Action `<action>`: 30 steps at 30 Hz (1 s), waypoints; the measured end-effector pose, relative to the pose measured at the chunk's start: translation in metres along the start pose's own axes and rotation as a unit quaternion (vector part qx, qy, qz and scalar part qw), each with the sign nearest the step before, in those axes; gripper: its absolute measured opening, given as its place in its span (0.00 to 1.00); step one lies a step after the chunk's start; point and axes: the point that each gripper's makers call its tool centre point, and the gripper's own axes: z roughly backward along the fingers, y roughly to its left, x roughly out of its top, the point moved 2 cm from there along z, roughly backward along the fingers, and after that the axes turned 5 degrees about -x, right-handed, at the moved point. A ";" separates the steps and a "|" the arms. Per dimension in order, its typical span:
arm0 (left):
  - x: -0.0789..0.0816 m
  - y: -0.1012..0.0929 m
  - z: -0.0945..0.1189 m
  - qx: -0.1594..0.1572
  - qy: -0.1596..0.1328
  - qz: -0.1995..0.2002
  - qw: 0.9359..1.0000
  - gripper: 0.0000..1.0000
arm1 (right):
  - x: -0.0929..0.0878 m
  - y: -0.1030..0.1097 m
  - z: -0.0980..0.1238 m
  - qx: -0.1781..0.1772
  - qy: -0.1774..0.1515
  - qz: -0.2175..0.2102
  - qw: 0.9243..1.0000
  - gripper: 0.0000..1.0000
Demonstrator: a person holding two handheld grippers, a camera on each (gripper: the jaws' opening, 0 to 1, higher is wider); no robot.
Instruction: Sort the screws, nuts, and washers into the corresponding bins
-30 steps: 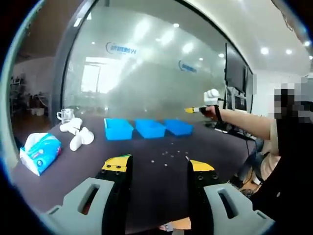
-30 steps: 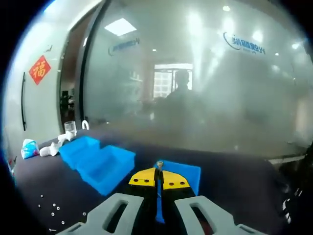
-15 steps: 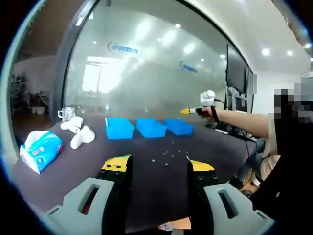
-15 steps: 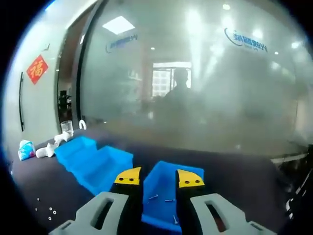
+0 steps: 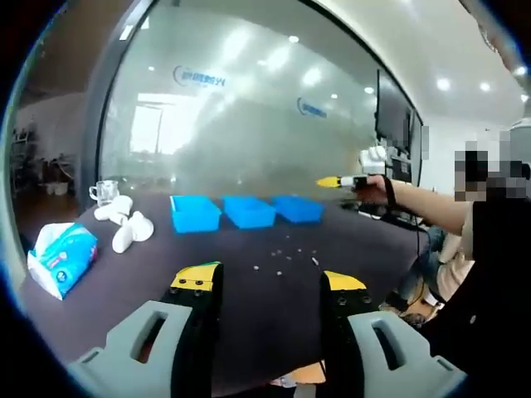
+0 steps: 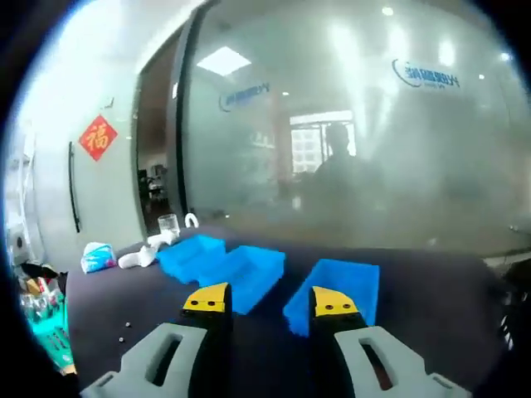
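Both grippers, left [image 5: 270, 283] and right [image 6: 270, 298], gape empty; next, fetch small loose metal hardware [image 5: 282, 257] toward three blue plastic bins [image 5: 247, 211].

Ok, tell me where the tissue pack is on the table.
In the left gripper view the tissue pack lies at the table's left end, nearest the white items and well left of the three blue bins.
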 end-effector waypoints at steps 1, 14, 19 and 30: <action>0.000 0.000 -0.001 -0.004 0.002 -0.001 1.000 0.43 | -0.001 0.005 0.009 0.009 -0.002 -0.001 1.000 0.33; 0.004 -0.009 -0.011 -0.045 0.036 -0.017 0.998 0.43 | -0.032 0.014 0.103 0.041 0.015 0.040 0.998 0.34; 0.007 -0.015 -0.013 -0.069 0.047 -0.023 0.996 0.43 | -0.043 0.008 0.130 0.031 0.016 0.049 0.998 0.34; 0.001 -0.023 -0.022 -0.087 0.073 -0.044 0.993 0.42 | -0.061 0.009 0.178 0.025 0.036 0.045 0.998 0.34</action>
